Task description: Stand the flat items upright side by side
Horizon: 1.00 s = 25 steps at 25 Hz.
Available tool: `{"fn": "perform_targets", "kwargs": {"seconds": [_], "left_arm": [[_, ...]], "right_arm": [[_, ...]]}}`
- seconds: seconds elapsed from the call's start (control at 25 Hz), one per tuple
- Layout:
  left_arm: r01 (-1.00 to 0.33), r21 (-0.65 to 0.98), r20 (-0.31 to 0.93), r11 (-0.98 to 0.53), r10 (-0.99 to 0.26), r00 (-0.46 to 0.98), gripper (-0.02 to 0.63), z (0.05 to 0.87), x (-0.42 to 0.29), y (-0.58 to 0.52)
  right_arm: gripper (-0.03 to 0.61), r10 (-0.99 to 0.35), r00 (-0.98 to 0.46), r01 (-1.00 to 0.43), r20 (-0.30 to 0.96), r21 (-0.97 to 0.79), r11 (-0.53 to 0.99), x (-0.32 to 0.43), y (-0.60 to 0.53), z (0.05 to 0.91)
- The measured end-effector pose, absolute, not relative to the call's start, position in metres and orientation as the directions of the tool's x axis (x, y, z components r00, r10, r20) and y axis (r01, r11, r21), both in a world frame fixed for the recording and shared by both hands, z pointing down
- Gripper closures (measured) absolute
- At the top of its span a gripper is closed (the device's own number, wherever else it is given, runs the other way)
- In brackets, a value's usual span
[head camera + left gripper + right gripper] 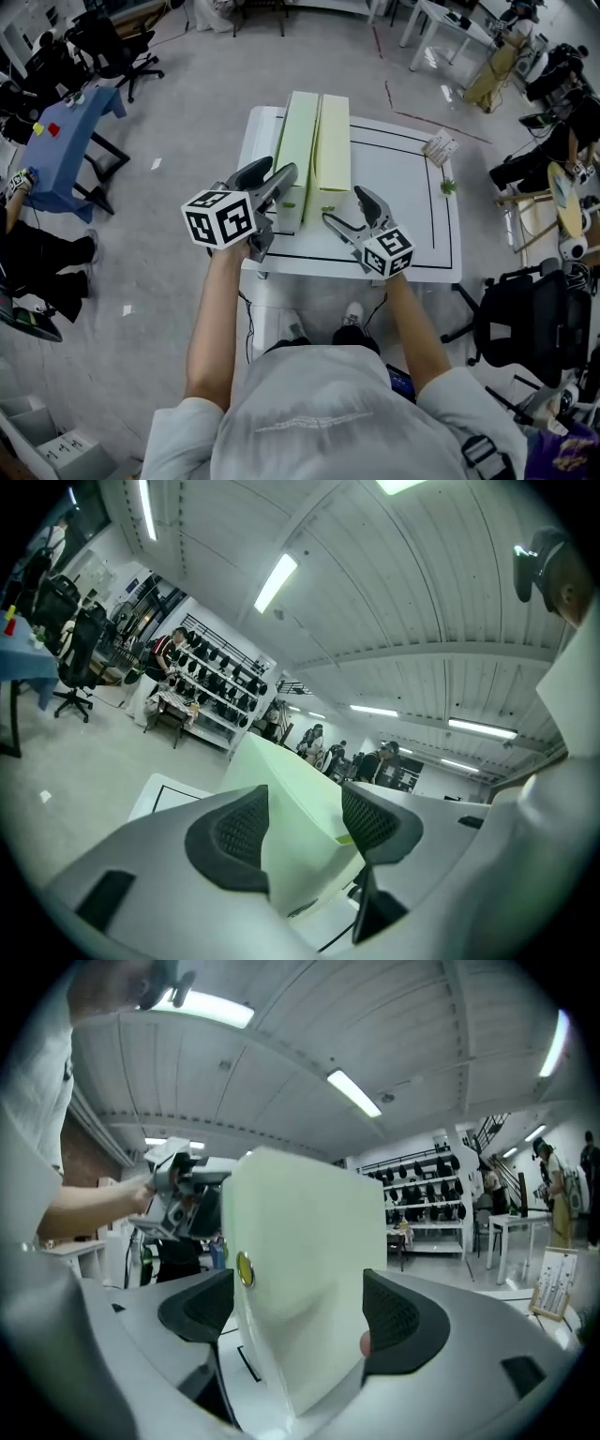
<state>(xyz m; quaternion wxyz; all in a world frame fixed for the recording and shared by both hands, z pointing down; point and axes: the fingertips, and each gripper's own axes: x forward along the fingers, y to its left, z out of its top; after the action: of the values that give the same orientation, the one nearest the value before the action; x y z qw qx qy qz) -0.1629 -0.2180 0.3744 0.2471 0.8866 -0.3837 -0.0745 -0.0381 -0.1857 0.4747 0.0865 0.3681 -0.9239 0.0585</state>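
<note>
Two pale green flat items stand upright side by side on the white table, their long sides running away from me. The left item has its near end between the jaws of my left gripper. In the left gripper view this item fills the gap of the left gripper, with the pads close beside its faces and no squeeze visible. The right item has its near end in my right gripper. In the right gripper view the right gripper is shut on that item, and both pads meet its sides.
A small printed card and a green scrap lie at the table's right edge. A black line frames the tabletop. On the floor stand a blue table at the left and a black chair at the right.
</note>
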Motion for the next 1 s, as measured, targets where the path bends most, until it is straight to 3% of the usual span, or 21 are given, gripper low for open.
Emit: {"fn": "perform_targets", "kwargs": {"seconds": [0.2,0.28,0.36,0.48,0.6,0.76,1.0], "left_arm": [[-0.68,0.394,0.037,-0.619,-0.728,0.684,0.356,0.369,-0.174,-0.214],[-0.705,0.319,0.023,-0.634,-0.738,0.674,0.356,0.362,-0.18,-0.213],[-0.734,0.238,0.021,-0.636,-0.752,0.659,0.361,0.356,-0.185,-0.211],[-0.798,0.058,0.077,-0.6,-0.794,0.603,0.423,0.345,-0.187,-0.211],[-0.845,-0.058,0.073,-0.532,-0.846,0.528,0.487,0.321,-0.187,-0.214],[-0.867,-0.094,0.028,-0.489,-0.872,0.489,0.572,0.297,-0.174,-0.213],[-0.862,-0.199,0.021,-0.466,-0.882,0.472,0.591,0.276,-0.13,-0.202]], "right_arm": [[0.158,-0.76,-0.646,-0.763,0.07,-0.046,0.645,0.01,-0.194,0.399],[0.19,-0.815,-0.579,-0.815,0.03,0.008,0.58,0.033,-0.198,0.369],[0.297,-0.858,-0.514,-0.856,0.003,0.06,0.513,0.055,-0.199,0.345],[0.457,-0.9,-0.435,-0.889,0.002,0.159,0.43,0.084,-0.197,0.319],[0.537,-0.915,-0.403,-0.89,0.023,0.224,0.398,0.103,-0.193,0.299],[0.551,-0.907,-0.416,-0.877,0.067,0.236,0.419,0.125,-0.189,0.284],[0.551,-0.882,-0.464,-0.852,0.083,0.231,0.47,0.158,-0.188,0.27]]}}
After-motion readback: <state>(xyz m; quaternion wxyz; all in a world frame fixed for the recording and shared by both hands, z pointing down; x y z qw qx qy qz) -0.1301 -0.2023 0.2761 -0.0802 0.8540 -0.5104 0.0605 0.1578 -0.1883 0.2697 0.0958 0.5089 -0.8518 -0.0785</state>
